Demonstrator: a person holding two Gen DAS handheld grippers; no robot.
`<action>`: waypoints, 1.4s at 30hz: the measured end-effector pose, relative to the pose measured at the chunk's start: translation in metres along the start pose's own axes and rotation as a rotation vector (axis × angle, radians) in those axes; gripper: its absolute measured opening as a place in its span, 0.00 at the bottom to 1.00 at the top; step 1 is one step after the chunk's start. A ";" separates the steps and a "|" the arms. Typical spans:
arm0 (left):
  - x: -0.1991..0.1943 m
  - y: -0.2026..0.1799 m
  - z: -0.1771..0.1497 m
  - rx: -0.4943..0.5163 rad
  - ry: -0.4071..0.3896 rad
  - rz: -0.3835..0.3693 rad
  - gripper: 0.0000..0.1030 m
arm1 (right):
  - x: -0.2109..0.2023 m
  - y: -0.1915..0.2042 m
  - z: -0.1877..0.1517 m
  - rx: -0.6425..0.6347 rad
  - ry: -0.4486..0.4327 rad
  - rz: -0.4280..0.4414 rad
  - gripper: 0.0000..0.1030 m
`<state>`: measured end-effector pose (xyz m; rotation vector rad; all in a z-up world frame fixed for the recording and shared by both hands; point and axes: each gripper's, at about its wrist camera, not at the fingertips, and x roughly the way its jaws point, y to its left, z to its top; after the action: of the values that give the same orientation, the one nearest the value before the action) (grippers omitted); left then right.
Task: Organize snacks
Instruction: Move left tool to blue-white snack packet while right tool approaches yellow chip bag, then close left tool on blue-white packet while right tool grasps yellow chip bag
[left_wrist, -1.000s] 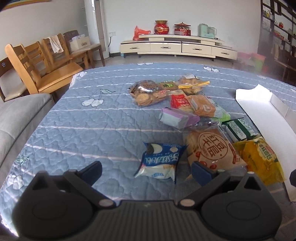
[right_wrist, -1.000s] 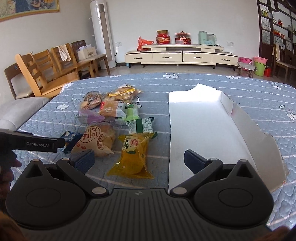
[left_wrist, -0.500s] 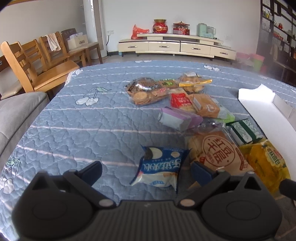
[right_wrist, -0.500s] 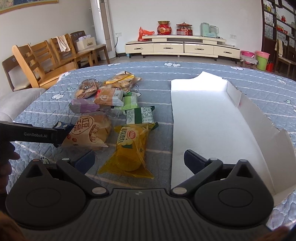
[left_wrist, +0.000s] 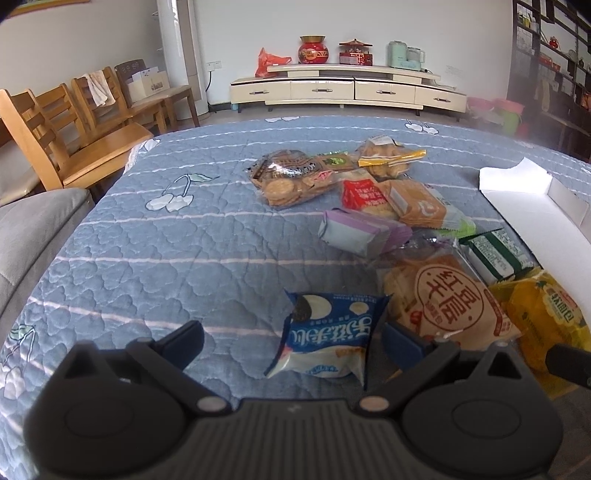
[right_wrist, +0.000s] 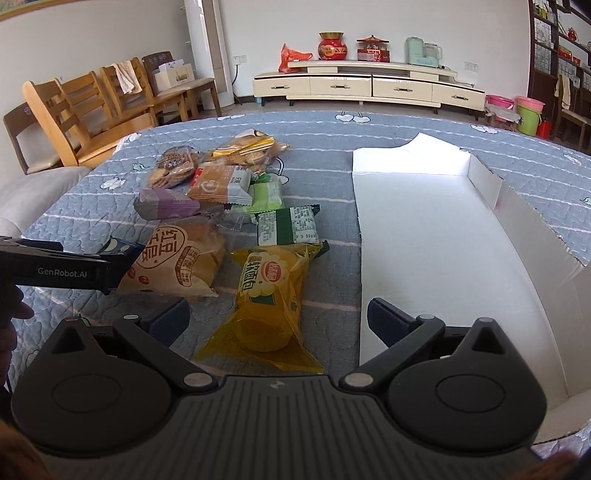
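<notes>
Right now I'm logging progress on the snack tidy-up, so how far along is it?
Barely started. Done: nothing; the white box holds no snacks. In hand: nothing gripped; the left gripper is open around the blue packet, and the right gripper is open over the yellow bread bag. Left: every snack, including the red-bean bread bag and the cookie bag, lies on the blue quilt.

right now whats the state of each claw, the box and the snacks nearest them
left claw: open, holding nothing, around the blue packet
right claw: open, holding nothing, over the yellow packet
blue packet: sealed, lying on the quilt
yellow packet: sealed, lying flat beside the box
white box: open, nothing inside
red-bean bread bag: sealed, lying flat
green packet: sealed, lying flat
</notes>
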<state>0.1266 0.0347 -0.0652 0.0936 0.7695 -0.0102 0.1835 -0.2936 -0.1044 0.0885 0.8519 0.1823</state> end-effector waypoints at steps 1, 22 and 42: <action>0.001 0.000 0.000 0.003 0.001 -0.001 0.99 | 0.000 0.001 0.001 0.001 -0.001 0.000 1.00; 0.013 -0.001 0.003 0.015 -0.009 -0.016 0.97 | 0.021 0.005 0.008 0.017 0.044 -0.002 1.00; 0.018 -0.002 0.001 0.029 -0.008 -0.024 0.93 | 0.028 0.005 0.005 0.031 0.051 -0.006 1.00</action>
<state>0.1403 0.0330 -0.0772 0.1124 0.7621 -0.0443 0.2048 -0.2833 -0.1207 0.1102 0.9056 0.1660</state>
